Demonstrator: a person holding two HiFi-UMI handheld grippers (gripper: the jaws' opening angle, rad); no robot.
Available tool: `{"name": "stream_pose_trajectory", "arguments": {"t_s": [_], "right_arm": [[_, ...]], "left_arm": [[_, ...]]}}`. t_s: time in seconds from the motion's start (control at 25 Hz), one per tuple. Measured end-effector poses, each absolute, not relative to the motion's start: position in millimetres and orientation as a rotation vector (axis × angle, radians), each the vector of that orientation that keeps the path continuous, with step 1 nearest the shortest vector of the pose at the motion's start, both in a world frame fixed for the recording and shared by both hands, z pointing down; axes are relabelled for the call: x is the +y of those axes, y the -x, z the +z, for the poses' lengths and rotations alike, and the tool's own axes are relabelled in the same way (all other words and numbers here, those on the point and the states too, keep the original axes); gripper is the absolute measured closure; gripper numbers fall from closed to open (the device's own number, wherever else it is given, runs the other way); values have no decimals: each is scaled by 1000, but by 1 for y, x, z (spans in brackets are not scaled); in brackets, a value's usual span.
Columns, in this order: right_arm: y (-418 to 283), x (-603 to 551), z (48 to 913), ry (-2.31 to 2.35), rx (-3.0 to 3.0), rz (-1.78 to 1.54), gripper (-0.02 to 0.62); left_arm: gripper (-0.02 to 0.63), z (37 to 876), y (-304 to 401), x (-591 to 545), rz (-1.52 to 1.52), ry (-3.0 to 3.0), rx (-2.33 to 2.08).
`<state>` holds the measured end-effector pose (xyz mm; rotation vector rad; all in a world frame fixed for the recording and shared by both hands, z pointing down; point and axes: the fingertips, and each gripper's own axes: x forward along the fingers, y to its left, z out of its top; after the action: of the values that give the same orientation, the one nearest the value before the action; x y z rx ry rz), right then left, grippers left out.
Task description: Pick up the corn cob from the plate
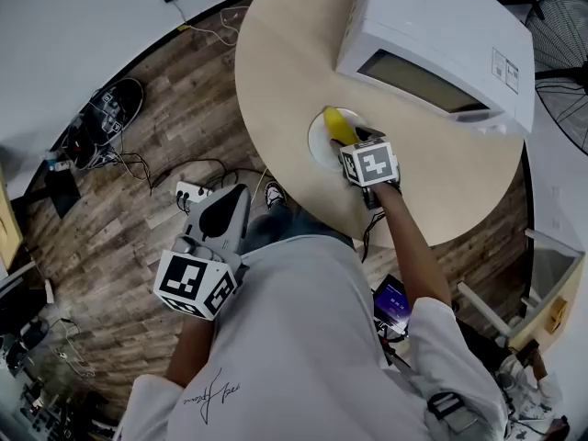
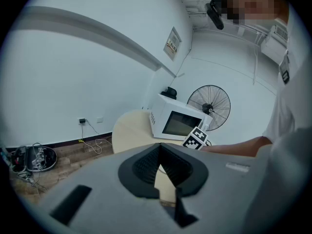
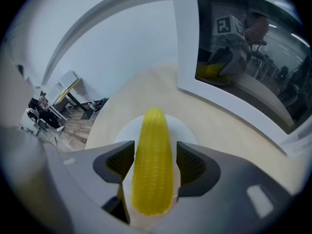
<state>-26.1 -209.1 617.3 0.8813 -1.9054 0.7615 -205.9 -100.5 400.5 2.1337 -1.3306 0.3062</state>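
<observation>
yellow fills my right gripper view: the long yellow corn cob [image 3: 152, 165] lies lengthwise on the round white plate [image 3: 185, 126], which sits on the round pale wooden counter [image 1: 276, 62] just in front of the boxy white microwave oven [image 1: 432, 44]. my right hand-held gripper [image 3: 156, 162] points steeply down over the plate with its jaws spread wide, one dark ribbed pad on each side of the cob. i see a sliver of plate between the pads and the kernels, so nothing is gripped yet.

by my reckoning the reach is done and the cob is straddled – closing on it and lifting it clear of the plate are what remain. the cob tapers and looks smooth, so i'd judge a squeeze near its thick middle to be the safest.

my left hand-held gripper [image 1: 220, 223] hangs off the counter's edge, above the wood-plank floor, its jaws brought together at the tips and holding nothing.

counting up: one corn cob, one plate, one microwave oven, one counter, two hand-held grippers.
</observation>
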Motion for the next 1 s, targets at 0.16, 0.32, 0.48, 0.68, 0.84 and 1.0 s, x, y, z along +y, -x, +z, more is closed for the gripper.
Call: {"name": "stream_pose_trajectory", "arguments": {"t_s": [0.16,0.32,0.48,0.68,0.84,1.0], "right_arm": [[28,-213,621,-879,-1889,771,304],[31,-214,628,-870,-1878,777,301],[31,-216,632,-869,-1865,748,299],[33,-215,633,-864,-1839,677,301],[33,-215,633,-832,-1825,653,321],[32,-215,632,-814,-1829,646,325]], "left_arm": [[606,401,205,-101,309,-2131,-1329],[606,402,203,-101,312,-2132,-1326],[606,403,201,-102,311,-2131,-1324],[606,403,203,-103,316,-2136,-1326],[606,402,205,-104,348,-2156,-1343],[606,403,208,-105,338,-2148,-1340]]}}
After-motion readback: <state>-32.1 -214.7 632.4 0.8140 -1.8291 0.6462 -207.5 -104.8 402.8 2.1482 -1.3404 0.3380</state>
